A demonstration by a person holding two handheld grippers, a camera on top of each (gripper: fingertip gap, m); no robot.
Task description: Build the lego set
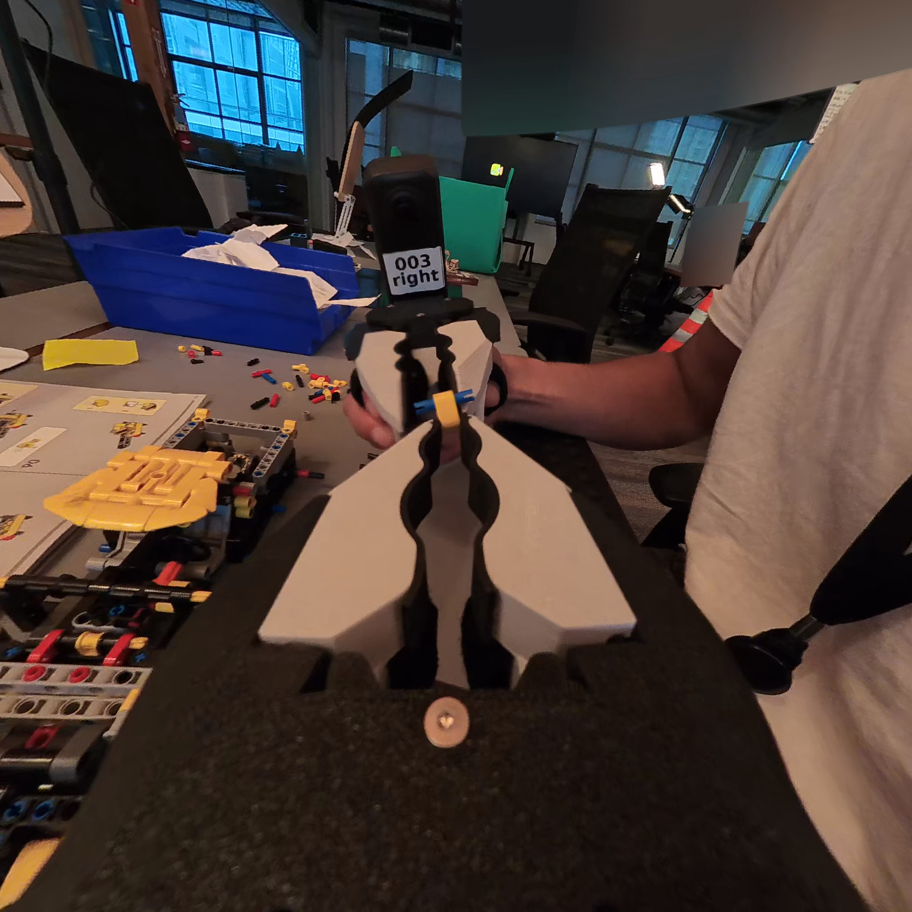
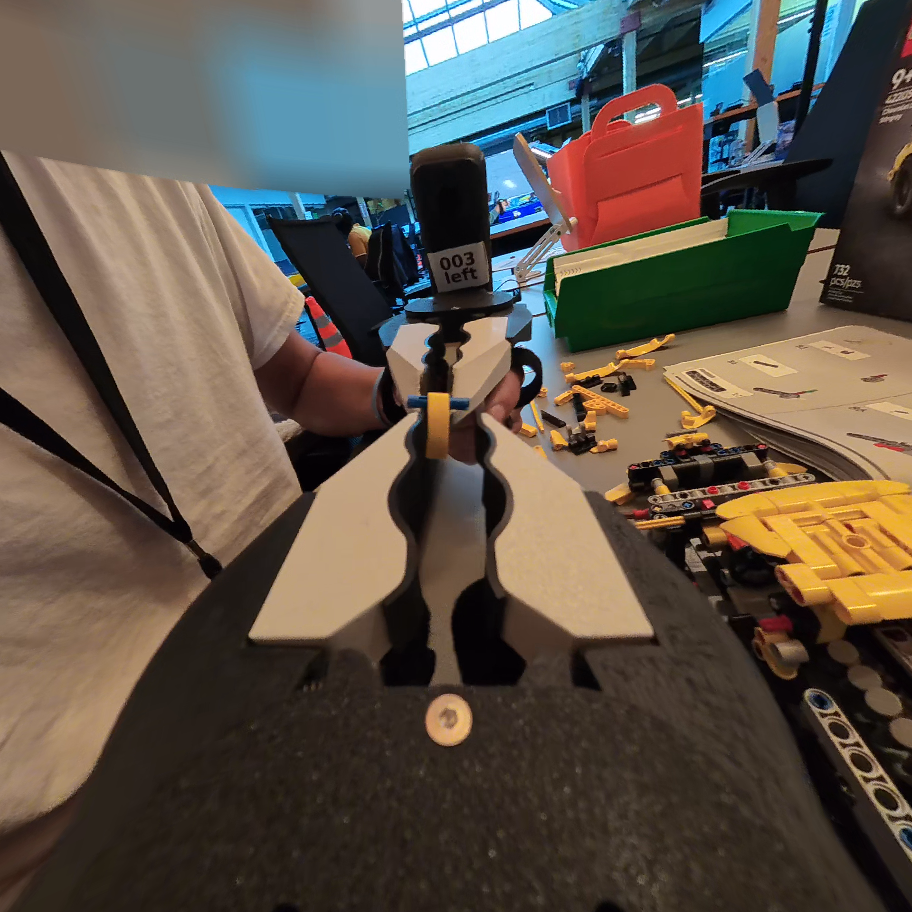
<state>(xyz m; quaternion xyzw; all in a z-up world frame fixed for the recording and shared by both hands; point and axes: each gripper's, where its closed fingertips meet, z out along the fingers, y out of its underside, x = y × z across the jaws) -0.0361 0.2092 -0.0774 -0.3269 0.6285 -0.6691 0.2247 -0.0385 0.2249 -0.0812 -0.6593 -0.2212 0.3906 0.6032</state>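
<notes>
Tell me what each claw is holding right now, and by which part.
Both meet on one small piece: a yellow connector on a blue pin. Which claw pinches which part cannot be told.

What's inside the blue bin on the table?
The blue bin holds crumpled white paper, heaped above the rim toward its right end. The near wall hides everything lower down, so whether loose parts lie beneath the paper cannot be seen.
</notes>
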